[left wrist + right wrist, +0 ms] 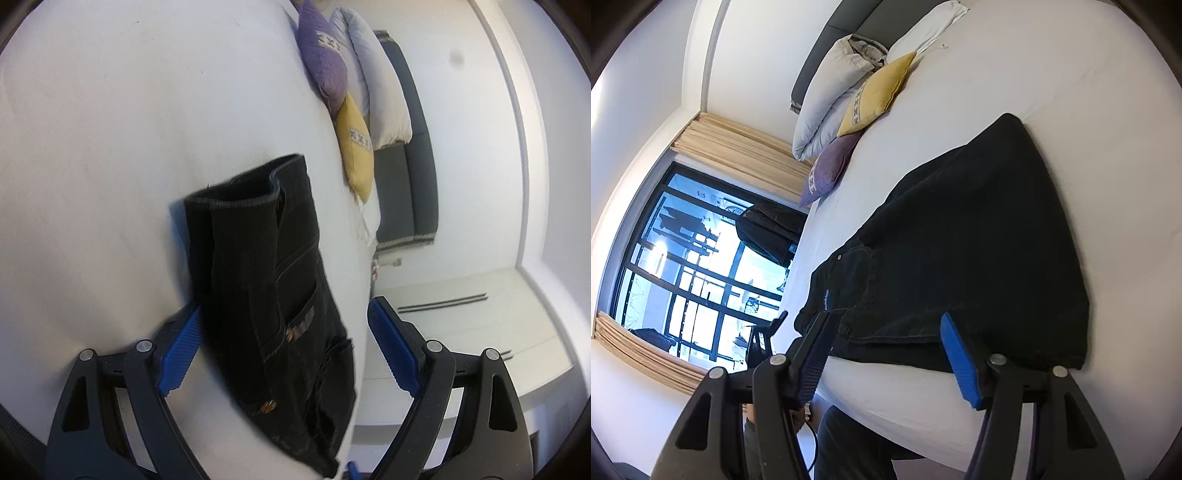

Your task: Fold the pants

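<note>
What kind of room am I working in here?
Most likely a bedroom: the black pants lie on a white bed with pillows against a dark headboard, and a curtained window stands beside it.

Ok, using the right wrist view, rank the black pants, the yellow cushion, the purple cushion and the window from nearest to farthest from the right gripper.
1. Black pants: right at the right gripper, on the bed.
2. Purple cushion and yellow cushion: by the headboard, too close to call.
3. Window: past the bed, on the left.
</note>
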Motion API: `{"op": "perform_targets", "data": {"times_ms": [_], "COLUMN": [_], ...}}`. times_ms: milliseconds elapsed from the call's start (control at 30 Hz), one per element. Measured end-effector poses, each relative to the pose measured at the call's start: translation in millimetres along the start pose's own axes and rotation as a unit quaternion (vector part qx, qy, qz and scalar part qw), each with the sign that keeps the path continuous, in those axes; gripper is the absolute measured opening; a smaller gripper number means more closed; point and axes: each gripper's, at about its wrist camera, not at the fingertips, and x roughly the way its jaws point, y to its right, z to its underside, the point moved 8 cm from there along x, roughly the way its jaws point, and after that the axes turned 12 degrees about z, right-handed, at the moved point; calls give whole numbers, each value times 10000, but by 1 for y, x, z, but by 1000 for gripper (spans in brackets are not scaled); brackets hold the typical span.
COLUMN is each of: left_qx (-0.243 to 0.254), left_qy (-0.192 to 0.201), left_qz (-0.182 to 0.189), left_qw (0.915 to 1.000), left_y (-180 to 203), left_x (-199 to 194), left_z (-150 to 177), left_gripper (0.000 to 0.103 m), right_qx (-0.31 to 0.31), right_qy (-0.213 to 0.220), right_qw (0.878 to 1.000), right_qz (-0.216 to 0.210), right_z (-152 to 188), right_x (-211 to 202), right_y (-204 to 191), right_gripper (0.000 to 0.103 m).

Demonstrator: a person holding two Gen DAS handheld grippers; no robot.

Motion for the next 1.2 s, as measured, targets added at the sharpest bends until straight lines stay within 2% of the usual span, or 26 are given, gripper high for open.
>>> {"op": "perform_targets", "data": {"times_ms": [67, 133, 167, 200, 233, 300, 433, 633, 733, 833, 900, 1000, 1100, 1200], "left_qx": [-110, -172, -224, -292, -388, -538, -481, -187, 396, 1091, 1575, 2481, 3454, 4039], "left_qy": [38, 0, -15, -22, -10, 56, 110, 163, 104, -117, -307, -800, -1556, -2308], "left_qz": [94, 90, 65, 55, 82, 123, 115, 18, -68, -53, -14, 13, -82, -236], "left_qw": [9999, 9998, 9997, 9996, 9992, 9985, 9987, 9997, 9991, 9939, 9870, 9654, 9254, 8849], "left_y": [1, -1, -5, -10, -15, -22, -28, -14, 20, 71, 106, 162, 196, 186], "left_x": [16, 20, 24, 24, 24, 20, 25, 25, 27, 37, 53, 87, 133, 170], "left_z": [-2, -5, -6, -6, -6, -6, -7, -7, -2, 9, 21, 63, 137, 211], "left_gripper": [81, 58, 38, 25, 24, 12, 8, 5, 5, 5, 5, 5, 5, 5], "right_qx": [-30, -44, -52, -57, -62, -61, -30, 73, 143, 213, 295, 380, 620, 871], "right_qy": [-6, -12, -14, -14, -14, -21, -23, 93, 194, 258, 279, 231, 143, 193], "right_qw": [10000, 10000, 10000, 10000, 10000, 10000, 10000, 9998, 9996, 9994, 9991, 9985, 9972, 9957], "right_qz": [-10, 8, 18, 22, 23, 35, 91, 145, 125, 124, 143, 307, 393, 261], "right_z": [0, 0, -1, -1, -1, 0, 0, -5, -11, -14, -17, -19, -20, -27], "right_x": [1, 3, 3, 4, 5, 5, 6, 1, -4, -7, -7, -1, 6, 0], "right_y": [-2, -1, -2, -2, -2, -1, 2, 10, 15, 20, 27, 41, 57, 68], "right_gripper": [63, 63, 63, 63, 63, 63, 63, 63, 63, 63, 63, 63, 63, 63]}}
